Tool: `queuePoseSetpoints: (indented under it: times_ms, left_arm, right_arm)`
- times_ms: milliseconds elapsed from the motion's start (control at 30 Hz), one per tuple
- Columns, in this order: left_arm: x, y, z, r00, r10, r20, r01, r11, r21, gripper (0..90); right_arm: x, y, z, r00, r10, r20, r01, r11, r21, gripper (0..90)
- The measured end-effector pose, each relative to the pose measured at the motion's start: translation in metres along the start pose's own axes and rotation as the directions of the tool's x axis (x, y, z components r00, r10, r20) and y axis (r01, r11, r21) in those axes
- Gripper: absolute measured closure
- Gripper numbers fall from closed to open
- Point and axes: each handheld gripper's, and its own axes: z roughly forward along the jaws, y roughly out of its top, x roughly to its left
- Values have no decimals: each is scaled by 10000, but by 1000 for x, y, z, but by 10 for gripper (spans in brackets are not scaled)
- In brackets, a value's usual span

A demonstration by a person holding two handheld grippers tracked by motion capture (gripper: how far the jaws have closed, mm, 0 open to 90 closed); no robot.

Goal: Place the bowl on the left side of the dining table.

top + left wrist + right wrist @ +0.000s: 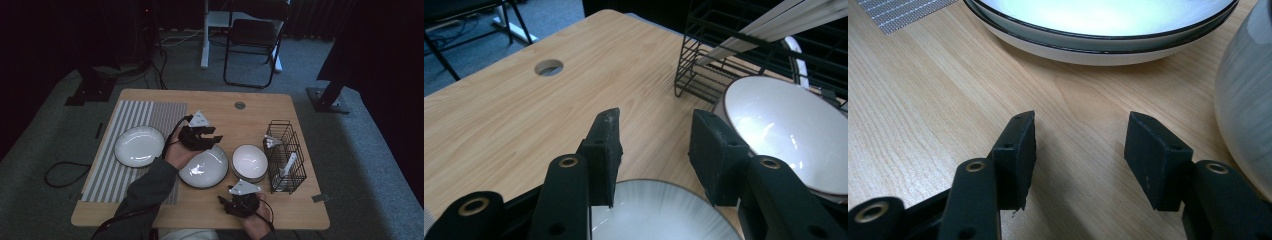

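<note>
A shallow white plate (204, 169) with a dark rim lies in the middle of the wooden table (150, 100). A white bowl (249, 161) stands just to its right. My left gripper (216, 136) hovers over the plate's far edge and points toward the bowl. In the left gripper view its jaws (656, 120) stand open with nothing between them, the plate (659, 212) below and the bowl (789, 130) at right. My right gripper (224, 205) sits low near the table's front edge. The right gripper view shows it (1080, 122) open and empty over bare wood, facing the plate (1098, 30), the bowl (1248, 95) at right.
Another white plate (139, 146) rests on a striped placemat (115, 175) at the left. A black wire rack (286, 156) holding white utensils stands at the right, close behind the bowl. A cable hole (240, 105) marks the far table edge; a chair stands beyond.
</note>
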Motion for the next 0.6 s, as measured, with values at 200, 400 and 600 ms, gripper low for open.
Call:
queuePoseSetpoints:
  times_ms: [200, 400, 600]
  left_arm:
    - [-10, 6, 8, 9995, 206, 234, -207, 9998, 69, 566]
    - [-19, 11, 19, 9983, 307, 486, -311, 9995, 87, 575]
    - [-31, 15, 34, 9952, 506, 835, -530, 9982, 272, 592]
  right_arm:
    - [0, 0, 0, 10000, -25, -3, 25, 10000, -7, 454]
    - [0, 0, 0, 10000, -49, -7, 49, 10000, -17, 454]
    - [0, 0, 0, 10000, -36, -11, 36, 10000, -27, 454]
